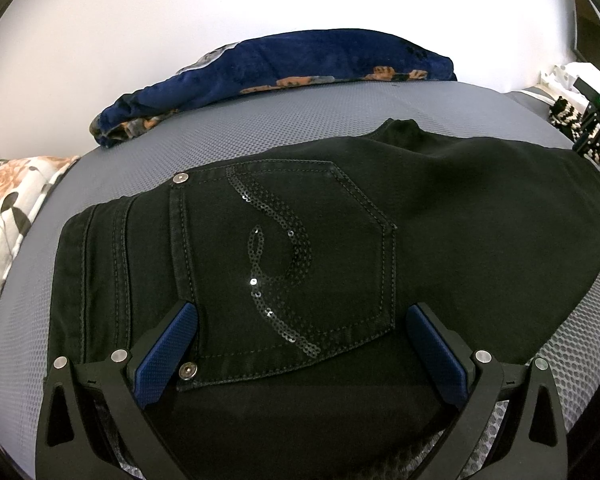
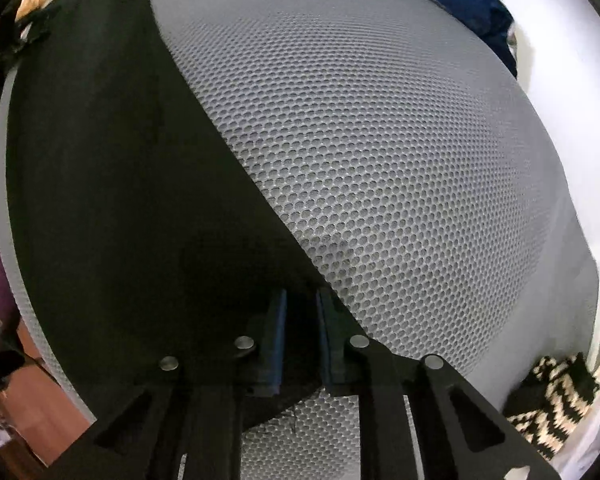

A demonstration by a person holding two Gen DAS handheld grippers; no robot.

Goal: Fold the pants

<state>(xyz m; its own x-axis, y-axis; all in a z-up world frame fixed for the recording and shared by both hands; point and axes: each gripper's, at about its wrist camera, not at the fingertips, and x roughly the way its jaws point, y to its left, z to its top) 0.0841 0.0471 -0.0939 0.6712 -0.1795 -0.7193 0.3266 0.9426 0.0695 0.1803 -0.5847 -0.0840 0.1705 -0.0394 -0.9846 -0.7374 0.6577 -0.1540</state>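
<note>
Two grippers are seen at the black jeans (image 1: 440, 216) on the grey mesh mat (image 1: 300, 120). The left gripper (image 1: 302, 316) is spread wide over the sequinned back pocket (image 1: 284, 260). The right gripper (image 2: 302, 300) is narrowed onto the jeans' edge.

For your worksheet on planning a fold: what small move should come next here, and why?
Probably lift the right gripper, carrying the leg toward the waist: it looks shut on the black pants edge, while the left gripper hangs open over the sequined pocket.

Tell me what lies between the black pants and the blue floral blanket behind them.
In the left wrist view, only bare grey mesh mat separates the black pants from the blue floral blanket; nothing else sits on that strip.
</note>
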